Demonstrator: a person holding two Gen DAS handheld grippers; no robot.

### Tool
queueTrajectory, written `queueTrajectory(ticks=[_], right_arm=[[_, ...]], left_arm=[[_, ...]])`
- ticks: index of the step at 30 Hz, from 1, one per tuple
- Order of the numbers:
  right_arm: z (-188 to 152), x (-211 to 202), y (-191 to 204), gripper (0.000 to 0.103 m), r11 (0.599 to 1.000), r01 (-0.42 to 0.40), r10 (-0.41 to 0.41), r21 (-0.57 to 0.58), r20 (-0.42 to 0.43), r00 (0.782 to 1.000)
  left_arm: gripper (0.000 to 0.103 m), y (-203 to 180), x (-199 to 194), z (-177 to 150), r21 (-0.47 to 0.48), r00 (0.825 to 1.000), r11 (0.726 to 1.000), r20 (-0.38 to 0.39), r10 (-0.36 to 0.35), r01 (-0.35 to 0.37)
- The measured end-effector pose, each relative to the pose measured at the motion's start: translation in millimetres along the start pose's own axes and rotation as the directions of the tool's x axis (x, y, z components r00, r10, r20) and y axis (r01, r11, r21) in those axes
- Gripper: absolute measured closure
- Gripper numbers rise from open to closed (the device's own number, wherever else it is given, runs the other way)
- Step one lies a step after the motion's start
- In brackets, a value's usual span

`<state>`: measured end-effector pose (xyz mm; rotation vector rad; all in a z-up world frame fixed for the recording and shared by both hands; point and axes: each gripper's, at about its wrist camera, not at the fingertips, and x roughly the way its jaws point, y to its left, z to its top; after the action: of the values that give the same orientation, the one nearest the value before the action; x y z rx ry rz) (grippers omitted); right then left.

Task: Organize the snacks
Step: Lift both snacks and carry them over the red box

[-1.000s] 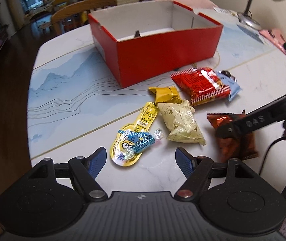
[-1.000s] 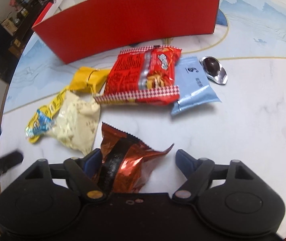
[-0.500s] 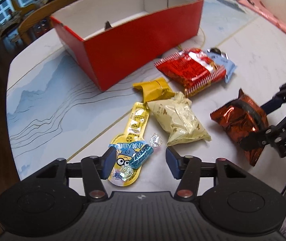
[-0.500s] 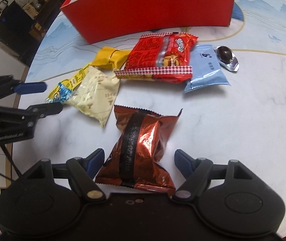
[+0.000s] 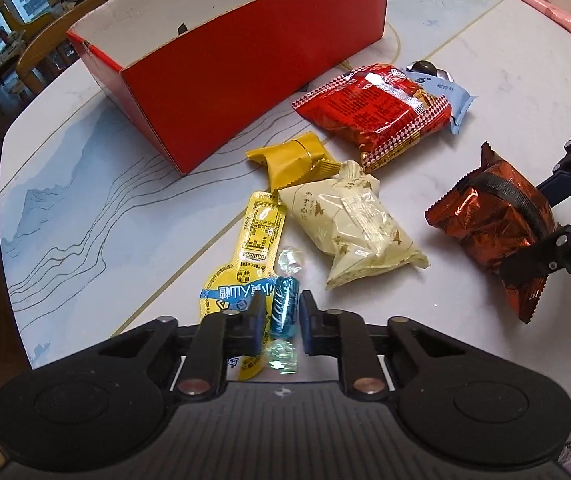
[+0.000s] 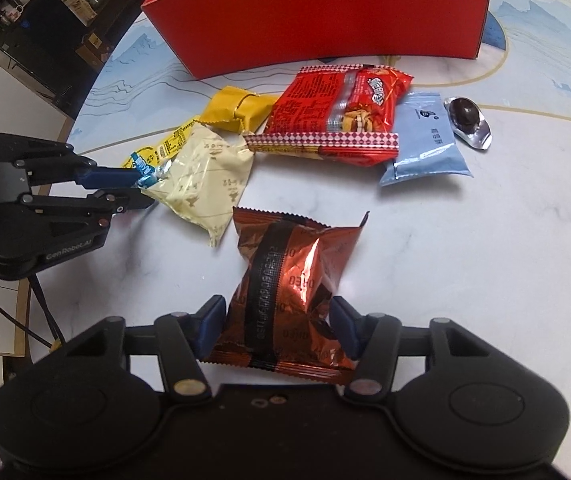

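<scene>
The red box (image 5: 245, 80) is cut off at the top of both views, its floor mostly hidden behind the near wall. In front of it on the table (image 6: 485, 260) lies the copper-brown packet (image 6: 289, 292), long axis running away from the right gripper (image 6: 277, 324); its near half sits between the 2 fingers, which have just been closing and now press its sides. Left of the box's near corner, the blue candy (image 5: 284, 306) points away from the left gripper (image 5: 282, 320), pinched between its nearly shut fingers over the yellow pouch (image 5: 253, 248), partly hidden.
</scene>
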<state>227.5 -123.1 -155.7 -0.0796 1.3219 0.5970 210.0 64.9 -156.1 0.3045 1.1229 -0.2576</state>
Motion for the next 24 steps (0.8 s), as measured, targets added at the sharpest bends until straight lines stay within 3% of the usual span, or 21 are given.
queueTrajectory(ticks=[9, 16, 24], right_arm=[[-2.1, -7.5, 3.7, 0.062, 1.000, 0.004, -0.002, -0.031, 0.057, 0.998], [-3.2, -16.7, 5.2, 0.063, 0.999, 0.005, -0.001, -0.037, 0.088, 0.996], [-1.5, -40.4, 6.5, 0.064, 0.999, 0.011, -0.005, -0.042, 0.144, 0.990]], left_arm=[[0.091, 6.8, -2.3, -4.0, -0.115, 1.000, 0.993, 0.010, 0.014, -0.013], [0.091, 21.3, -13.4, -14.8, -0.284, 1.000, 0.959, 0.028, 0.001, 0.007], [0.091, 22.2, -45.0, -19.3, -0.400, 0.998, 0.917, 0.054, 0.031, -0.007]])
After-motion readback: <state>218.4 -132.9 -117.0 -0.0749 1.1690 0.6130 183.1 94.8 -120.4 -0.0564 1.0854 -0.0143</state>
